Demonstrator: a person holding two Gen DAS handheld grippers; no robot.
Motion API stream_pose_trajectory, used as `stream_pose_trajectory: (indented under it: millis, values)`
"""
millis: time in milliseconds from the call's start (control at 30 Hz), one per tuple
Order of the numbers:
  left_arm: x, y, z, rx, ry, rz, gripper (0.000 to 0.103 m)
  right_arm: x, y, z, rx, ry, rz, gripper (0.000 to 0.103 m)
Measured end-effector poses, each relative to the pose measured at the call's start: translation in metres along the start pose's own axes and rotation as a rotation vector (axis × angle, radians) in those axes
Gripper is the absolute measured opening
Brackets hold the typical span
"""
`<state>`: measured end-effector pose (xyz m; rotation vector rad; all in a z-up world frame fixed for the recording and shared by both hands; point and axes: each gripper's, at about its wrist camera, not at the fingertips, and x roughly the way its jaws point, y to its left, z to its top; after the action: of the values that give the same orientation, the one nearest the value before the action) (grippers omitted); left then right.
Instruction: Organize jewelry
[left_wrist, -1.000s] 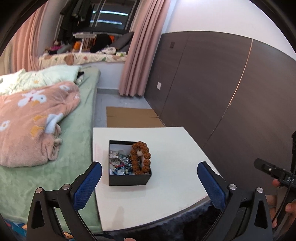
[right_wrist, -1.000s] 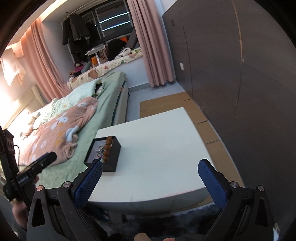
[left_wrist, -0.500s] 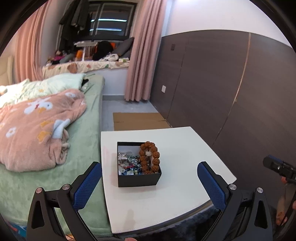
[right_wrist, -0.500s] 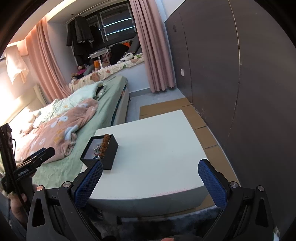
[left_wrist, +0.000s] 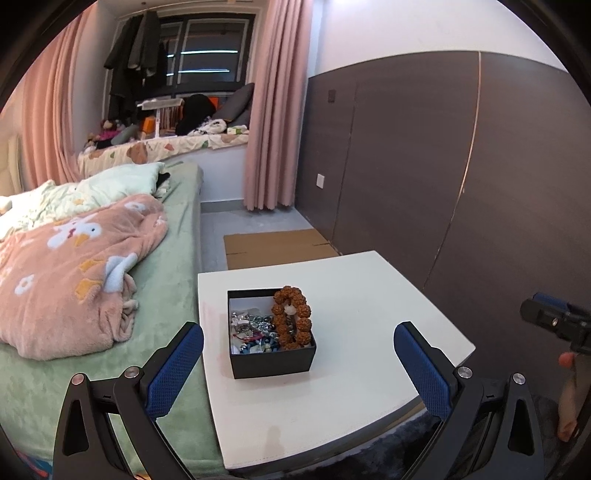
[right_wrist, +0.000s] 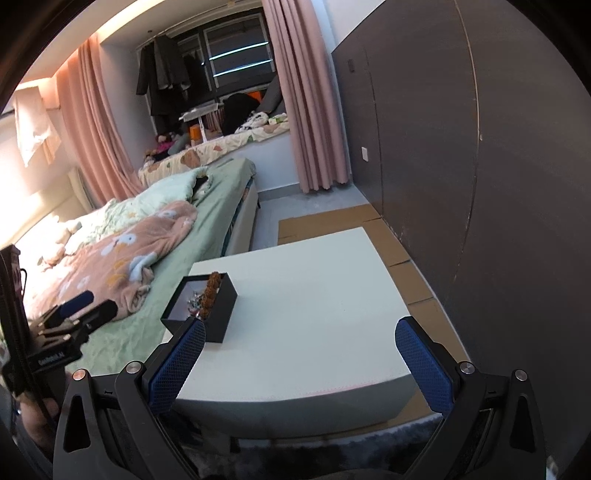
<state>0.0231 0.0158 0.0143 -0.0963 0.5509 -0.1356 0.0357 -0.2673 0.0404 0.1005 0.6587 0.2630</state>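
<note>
A black open box (left_wrist: 272, 360) stands on the white table (left_wrist: 354, 391), toward its left side near the bed. A brown beaded bracelet (left_wrist: 291, 317) lies over the box's right rim, and a tangle of silver and dark jewelry (left_wrist: 251, 328) fills the inside. My left gripper (left_wrist: 298, 363) is open, held short of the table with the box between its blue pads in view. My right gripper (right_wrist: 301, 358) is open too, nothing between its fingers; the box (right_wrist: 216, 314) and bracelet (right_wrist: 211, 291) sit ahead to its left.
A bed with green sheet (left_wrist: 162, 280) and a pink blanket (left_wrist: 70, 273) borders the table's left side. A dark panel wall (left_wrist: 443, 184) runs along the right. Flat cardboard (left_wrist: 277, 247) lies on the floor beyond the table. A dark rug (right_wrist: 332, 458) lies below the front edge.
Both grippers have tilted upward and drawn back slightly, so the table and box sit lower in view. Both stay open. The box and bracelet have not moved.
</note>
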Motion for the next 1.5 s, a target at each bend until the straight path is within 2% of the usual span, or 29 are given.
stream_pose_trajectory:
  millis: [333, 600, 1500]
  values:
    - [0.003, 0.010, 0.000, -0.065, 0.016, 0.014, 0.103, 0.001, -0.006, 0.000, 0.020, 0.008, -0.018, 0.103]
    - [-0.004, 0.005, -0.001, -0.041, -0.018, 0.018, 0.103, -0.003, -0.007, 0.000, 0.024, 0.003, -0.023, 0.103]
    - [-0.003, 0.007, -0.001, -0.038, 0.008, 0.045, 0.103, -0.002, -0.011, -0.001, 0.045, 0.000, -0.039, 0.103]
